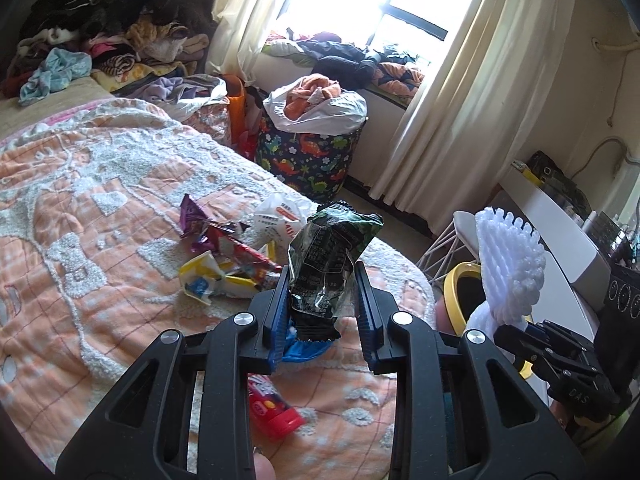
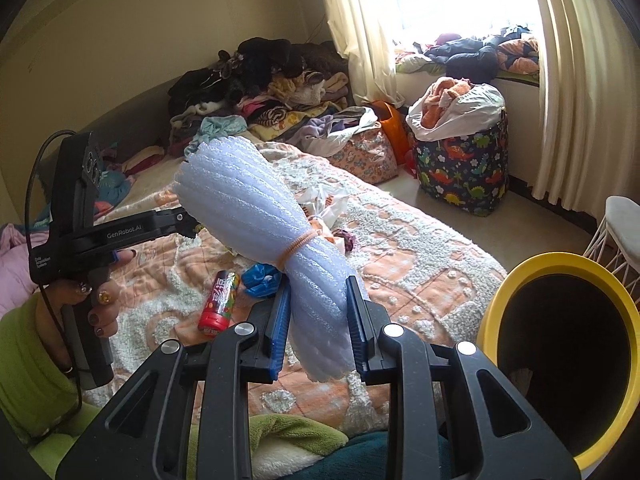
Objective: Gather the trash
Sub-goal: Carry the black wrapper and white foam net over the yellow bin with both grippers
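Note:
My left gripper (image 1: 322, 276) is shut on a dark green crinkled snack wrapper (image 1: 330, 264), held upright above the bed. More wrappers (image 1: 224, 256) lie in a heap on the orange and white bedspread (image 1: 80, 200), with a red candy tube (image 1: 272, 410) and a blue crumpled piece (image 1: 306, 350) under the fingers. My right gripper (image 2: 318, 292) is shut on a bundle of white foam netting (image 2: 256, 216) tied with a rubber band. That bundle (image 1: 510, 256) shows at the right of the left wrist view. A yellow-rimmed black bin (image 2: 560, 344) stands right of the bed.
A dinosaur-print basket (image 1: 316, 152) stuffed with a white bag stands by the window curtains. Piles of clothes (image 1: 108, 28) cover the bed's far end and the windowsill. A white wire stool (image 2: 618, 224) sits beyond the bin. A hand in a green sleeve (image 2: 24, 344) holds the left gripper's handle.

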A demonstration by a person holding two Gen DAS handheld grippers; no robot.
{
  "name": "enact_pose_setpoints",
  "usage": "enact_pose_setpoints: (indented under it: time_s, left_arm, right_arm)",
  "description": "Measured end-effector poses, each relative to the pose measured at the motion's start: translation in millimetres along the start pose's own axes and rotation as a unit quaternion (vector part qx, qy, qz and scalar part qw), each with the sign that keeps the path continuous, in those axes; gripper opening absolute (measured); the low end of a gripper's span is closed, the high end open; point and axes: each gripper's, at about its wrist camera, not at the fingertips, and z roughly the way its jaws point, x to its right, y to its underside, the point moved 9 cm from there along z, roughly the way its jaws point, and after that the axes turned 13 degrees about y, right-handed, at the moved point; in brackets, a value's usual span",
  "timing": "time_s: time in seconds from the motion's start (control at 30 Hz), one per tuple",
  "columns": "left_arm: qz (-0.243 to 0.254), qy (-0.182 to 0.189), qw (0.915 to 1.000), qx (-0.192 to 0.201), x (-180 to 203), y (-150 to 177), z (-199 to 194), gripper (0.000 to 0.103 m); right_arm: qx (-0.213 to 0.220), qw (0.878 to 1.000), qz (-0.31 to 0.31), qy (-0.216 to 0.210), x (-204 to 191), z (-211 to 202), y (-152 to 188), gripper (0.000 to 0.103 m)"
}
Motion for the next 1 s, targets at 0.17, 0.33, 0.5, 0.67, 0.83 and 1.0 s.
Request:
enact_pose_setpoints:
  time_s: [0.17, 0.33, 0.5, 0.67, 0.83, 1.0]
  left_arm:
    - [0.011, 0.008, 0.9999, -0.003, 14, -1, 6, 0.023]
    - [0.019, 0.014, 0.9997, -0.006, 27, 1, 10, 0.022]
    - [0.033, 0.022, 0.9991, -0.013, 43, 5, 16, 0.022]
    - [0.04, 0.032, 0.9985, -0.018, 58, 7, 23, 0.022]
    - [0.049, 0.042, 0.9976, -0.024, 73, 7, 33, 0.022]
    - [0.063, 0.056, 0.996, -0.03, 92, 9, 43, 0.022]
  right_arm:
    - [0.007, 1.0, 0.012, 0.005, 11, -7, -4, 0.025]
    - [0.011, 1.0, 0.026, 0.007, 19, -12, -7, 0.025]
    - [0.014, 0.999, 0.043, 0.013, 32, -19, -8, 0.025]
    - [0.016, 0.997, 0.063, 0.029, 48, -24, -9, 0.025]
    - [0.016, 0.995, 0.086, 0.049, 71, -31, -8, 0.025]
    - [0.022, 0.992, 0.104, 0.066, 91, -35, -8, 0.025]
